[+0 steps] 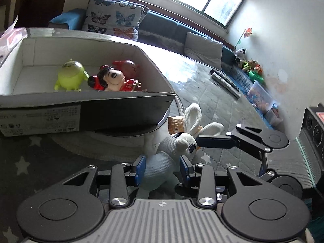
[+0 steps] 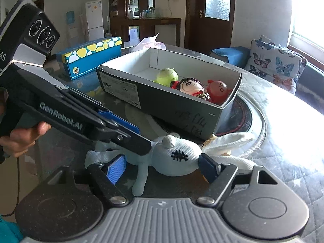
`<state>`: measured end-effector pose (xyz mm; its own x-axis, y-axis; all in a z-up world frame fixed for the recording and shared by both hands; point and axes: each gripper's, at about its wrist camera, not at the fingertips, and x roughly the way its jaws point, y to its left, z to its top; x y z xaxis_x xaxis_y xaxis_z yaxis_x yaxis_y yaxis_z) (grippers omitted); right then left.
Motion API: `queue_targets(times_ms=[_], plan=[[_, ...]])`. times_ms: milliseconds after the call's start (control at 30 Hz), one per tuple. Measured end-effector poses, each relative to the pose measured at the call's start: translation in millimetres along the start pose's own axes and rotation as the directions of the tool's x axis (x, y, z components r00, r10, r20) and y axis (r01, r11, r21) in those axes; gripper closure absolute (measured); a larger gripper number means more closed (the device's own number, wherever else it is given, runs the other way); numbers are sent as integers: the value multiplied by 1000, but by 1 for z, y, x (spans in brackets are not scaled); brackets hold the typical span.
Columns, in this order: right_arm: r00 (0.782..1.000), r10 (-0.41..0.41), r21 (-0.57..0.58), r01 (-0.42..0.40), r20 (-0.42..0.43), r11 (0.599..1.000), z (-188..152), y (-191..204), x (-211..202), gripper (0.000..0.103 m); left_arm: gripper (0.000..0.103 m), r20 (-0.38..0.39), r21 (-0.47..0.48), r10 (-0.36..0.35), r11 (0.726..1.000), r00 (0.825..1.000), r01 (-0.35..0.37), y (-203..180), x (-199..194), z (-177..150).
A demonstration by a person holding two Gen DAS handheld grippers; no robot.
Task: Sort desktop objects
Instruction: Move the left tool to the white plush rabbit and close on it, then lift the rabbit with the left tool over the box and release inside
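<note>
I am closing my left gripper around the body of the white knitted rabbit, low in the centre of the left wrist view, its blue pads pressing the soft torso from both sides while the head and long ears stick out ahead. My right gripper is standing wide open at the bottom of its own view, its jaws to either side of the rabbit's head and gripping nothing; its right pad looks to be touching the head, though I cannot tell for sure. The rabbit is lying on the surface just beside the open cardboard box, which fills the upper left of the left wrist view and already holds a green toy, a black-haired doll and a red figure. A small orange toy is sitting right behind the ears, so I am judging that a straight lift is best, keeping my hold on the torso and not the limp legs, and clearing the box's near wall before moving over it. I am thinking the right gripper should be backing away so the two do not collide.
</note>
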<state>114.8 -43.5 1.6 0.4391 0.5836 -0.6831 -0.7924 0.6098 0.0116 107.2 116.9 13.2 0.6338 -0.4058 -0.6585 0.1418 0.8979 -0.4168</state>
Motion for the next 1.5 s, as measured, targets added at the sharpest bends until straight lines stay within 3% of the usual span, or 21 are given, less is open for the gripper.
queue_targets(times_ms=[500, 833, 967, 1200, 1500], plan=[[1000, 1, 28, -1, -14, 1000, -5, 2, 15, 23, 64, -23, -67, -4, 998, 1000, 3, 18, 1, -7], [998, 62, 159, -62, 5, 985, -2, -18, 17, 37, 64, -34, -117, -43, 992, 998, 39, 22, 13, 3], [998, 65, 171, -64, 4, 983, -1, -19, 21, 39, 64, -43, -135, -64, 989, 997, 58, 24, 18, 4], [997, 80, 199, -82, 17, 977, 2, -22, 28, 38, 69, -30, -233, -94, 969, 995, 84, 39, 18, 4], [996, 84, 215, -87, 22, 973, 7, -16, 38, 30, 71, -17, -247, -82, 966, 997, 75, 39, 16, 3]])
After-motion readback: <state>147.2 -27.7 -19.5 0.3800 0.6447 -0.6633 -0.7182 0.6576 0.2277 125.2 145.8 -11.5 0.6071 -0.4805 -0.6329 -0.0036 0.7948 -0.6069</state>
